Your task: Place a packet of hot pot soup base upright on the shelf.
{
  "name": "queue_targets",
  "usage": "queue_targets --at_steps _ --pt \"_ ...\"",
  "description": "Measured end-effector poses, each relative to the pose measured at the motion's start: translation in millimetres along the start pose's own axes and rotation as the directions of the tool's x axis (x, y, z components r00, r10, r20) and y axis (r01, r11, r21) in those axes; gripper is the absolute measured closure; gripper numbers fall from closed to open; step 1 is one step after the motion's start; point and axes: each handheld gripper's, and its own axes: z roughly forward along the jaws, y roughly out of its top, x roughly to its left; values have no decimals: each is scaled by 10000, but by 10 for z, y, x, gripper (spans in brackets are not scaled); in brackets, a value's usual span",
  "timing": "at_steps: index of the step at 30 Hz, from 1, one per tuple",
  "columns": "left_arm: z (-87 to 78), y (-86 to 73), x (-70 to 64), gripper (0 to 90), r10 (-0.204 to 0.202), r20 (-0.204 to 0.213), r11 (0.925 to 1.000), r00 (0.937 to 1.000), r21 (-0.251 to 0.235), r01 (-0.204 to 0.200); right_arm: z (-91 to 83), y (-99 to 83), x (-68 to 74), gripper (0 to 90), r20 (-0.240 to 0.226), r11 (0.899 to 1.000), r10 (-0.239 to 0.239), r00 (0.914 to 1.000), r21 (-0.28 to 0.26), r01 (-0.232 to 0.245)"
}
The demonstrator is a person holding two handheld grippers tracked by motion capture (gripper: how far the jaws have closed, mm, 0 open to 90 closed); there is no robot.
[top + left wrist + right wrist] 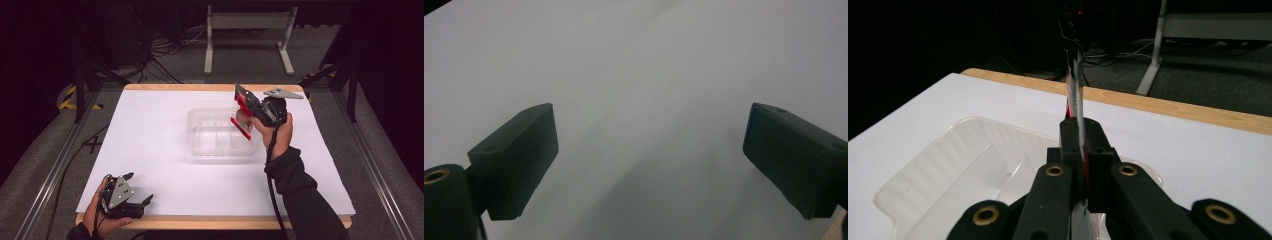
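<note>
Right gripper [243, 111] pinches the packet [242, 116] edge-on over the tub [205, 142]; lower before releasing. Left gripper [139, 188] idles, jaws spread.

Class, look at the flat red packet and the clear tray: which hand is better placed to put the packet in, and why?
Right. The right gripper is shut on the flat red packet directly over the clear plastic tray. The left gripper is open with nothing between its fingers, at the table's near left corner, far from the tray.
</note>
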Motion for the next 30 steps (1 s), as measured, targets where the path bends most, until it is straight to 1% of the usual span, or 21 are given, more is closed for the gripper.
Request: queue_targets --at_steps 1,3,11,19,22,24,30 --pt "0 0 1 82 -2 3 10000 10000 -10 2 39 -10 17 900 -27 10000 58 10000 55 -58" --pt "0 -2 4 82 -3 -2 10000 10000 -12 3 52 -15 25 900 -65 9999 73 10000 98 -72" --pt "-5 -4 6 81 -20 -7 10000 10000 -16 20 139 -29 132 896 -45 9990 -166 9999 408 167" --pt "-4 -3 5 81 -15 -12 10000 10000 -8 15 193 -98 138 887 -85 9980 -92 9999 623 97" --pt "-5 -3 5 81 -19 -10 10000 10000 -6 19 214 -141 123 884 -164 9973 -67 9998 731 79" --pt "-3 -3 6 81 -8 -16 10000 10000 -2 8 224 -166 112 884 -260 9970 32 9997 768 -11" --pt "-3 -2 6 81 -6 -16 10000 10000 -4 6 237 -230 104 879 -365 9963 -43 9993 854 74"
